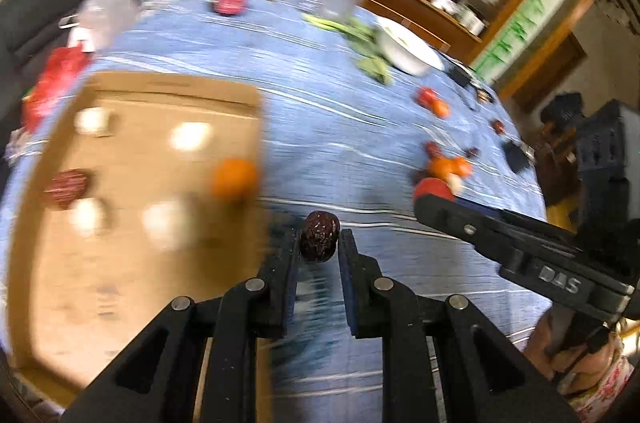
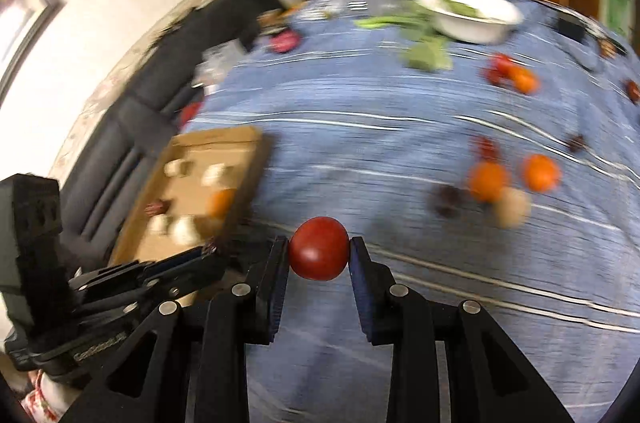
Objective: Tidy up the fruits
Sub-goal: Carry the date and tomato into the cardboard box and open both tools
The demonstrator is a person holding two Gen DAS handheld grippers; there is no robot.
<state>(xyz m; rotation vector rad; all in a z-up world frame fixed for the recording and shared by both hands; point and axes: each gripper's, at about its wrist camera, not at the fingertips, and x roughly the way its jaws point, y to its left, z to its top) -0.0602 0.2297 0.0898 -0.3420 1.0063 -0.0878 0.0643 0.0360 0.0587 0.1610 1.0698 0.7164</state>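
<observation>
Fruits: a dark wrinkled date [image 1: 319, 235] sits pinched between the pads of my left tool [image 1: 319, 243], low centre of the left view, above the blue striped tabletop [image 1: 320, 127]. My right tool [image 2: 319, 255] pinches a red tomato [image 2: 319, 253] at its tips, low centre of the right view.

Cardboard tray [image 1: 132, 159], left half of the left view, lies on the tabletop. In it: an orange [image 1: 234, 180] near its right edge, a dark red fruit [image 1: 66, 186] at its left side, four pale blurred lumps [image 1: 191, 136] I cannot identify.

Loose fruit at right of the left view: two oranges [image 1: 448, 167] touching each other, a red one just below them partly behind my right tool's arm, small dark pieces nearby, another red and orange pair [image 1: 433, 101] further up.

Right view: the same cluster [image 2: 514, 179] at right, two oranges with a pale round thing just below, dark pieces beside. White bowl [image 2: 468, 13] with greens at upper centre right; loose green leaves [image 2: 426, 55] just left of and below it.

My left tool also shows at the lower left of the right view, tips near the tray's near corner.

Both views heavily smeared; fine detail unreadable.
</observation>
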